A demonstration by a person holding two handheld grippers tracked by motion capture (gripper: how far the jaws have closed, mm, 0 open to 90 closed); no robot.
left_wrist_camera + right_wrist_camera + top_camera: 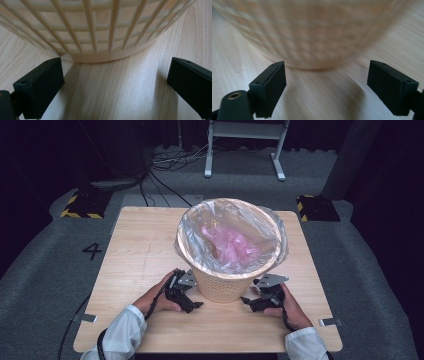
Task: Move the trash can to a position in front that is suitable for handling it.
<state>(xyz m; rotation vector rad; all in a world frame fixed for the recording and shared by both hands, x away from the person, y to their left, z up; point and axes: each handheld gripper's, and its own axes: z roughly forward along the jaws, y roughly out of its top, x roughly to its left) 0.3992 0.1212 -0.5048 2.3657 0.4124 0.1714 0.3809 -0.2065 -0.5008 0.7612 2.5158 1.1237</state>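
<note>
You sit at a light wooden table (pixel 135 255) with a cream lattice basket (pixel 222 287) standing upright near its middle, slightly toward you. A clear liner (pixel 280 240) is folded over the basket's rim, and a crumpled pink bag (pixel 231 242) lies inside. Your left gripper (pixel 192 305) rests low at the table just left of the basket's base, pointing toward it, held by your left hand (pixel 152 300) in a white sleeve (pixel 120 332). Your right gripper (pixel 247 301) sits just right of the base, pointing inward, held by your right hand (pixel 290 310). In the left gripper view, the two black jaws stand wide apart with bare wood between them, and the basket's base (pixel 97 56) is just ahead, not touched. In the right gripper view, the jaws are likewise spread wide and hold nothing, with the basket blurred close in front. The only readable writing is a black "4" (pixel 92 251) on the grey floor (pixel 45 265) left of the table. Beyond the table, black cables (pixel 165 165) trail across the floor, a white frame (pixel 245 147) stands at the back, and yellow-and-black striped blocks (pixel 82 205) sit at either far corner.
</note>
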